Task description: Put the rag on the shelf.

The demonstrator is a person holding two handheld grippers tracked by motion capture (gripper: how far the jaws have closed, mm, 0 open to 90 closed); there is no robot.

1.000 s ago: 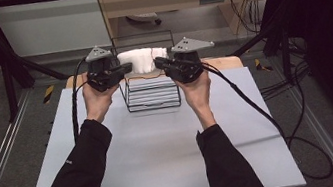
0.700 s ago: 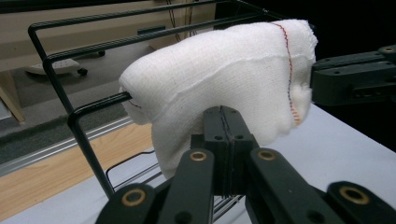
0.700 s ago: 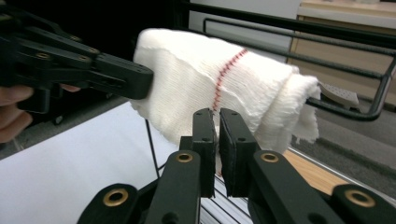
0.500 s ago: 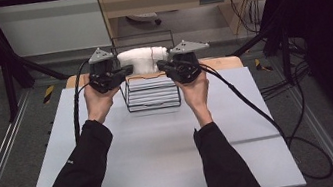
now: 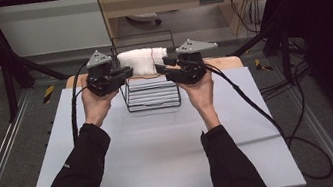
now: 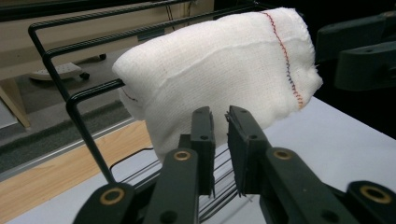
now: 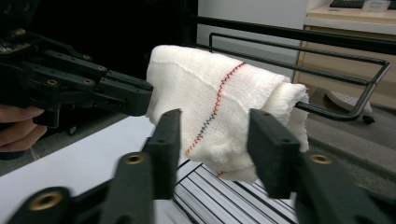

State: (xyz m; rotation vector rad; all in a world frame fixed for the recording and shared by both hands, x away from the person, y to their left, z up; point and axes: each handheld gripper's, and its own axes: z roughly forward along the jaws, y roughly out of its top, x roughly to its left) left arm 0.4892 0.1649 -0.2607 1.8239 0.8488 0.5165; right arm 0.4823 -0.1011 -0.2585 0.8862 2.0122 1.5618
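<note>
A folded white cloth (image 5: 141, 61) with a red and blue stitch line hangs over the top bars of a black wire rack (image 5: 152, 93) at the table's back middle. My left gripper (image 5: 125, 71) sits at the cloth's left end. Its jaws have just been opening and stand a narrow gap apart, with the cloth (image 6: 219, 70) just beyond the tips (image 6: 220, 116) and nothing between them. My right gripper (image 5: 163, 64) is at the right end. Its jaws (image 7: 212, 121) have also just been opening and stand wider, pads off the cloth (image 7: 219, 107) hanging past them.
The rack stands on a white table sheet (image 5: 162, 144) with a wooden strip (image 5: 230, 61) behind it. Black cables (image 5: 258, 109) trail from both grippers over the table. Black frame posts (image 5: 4, 73) stand at the sides. The rack's bars (image 7: 327, 70) run behind the cloth.
Both grippers have let go of the cloth's ends, the right one opening wider. The cloth now rests on the rack's top bars. The hands have hardly moved.
</note>
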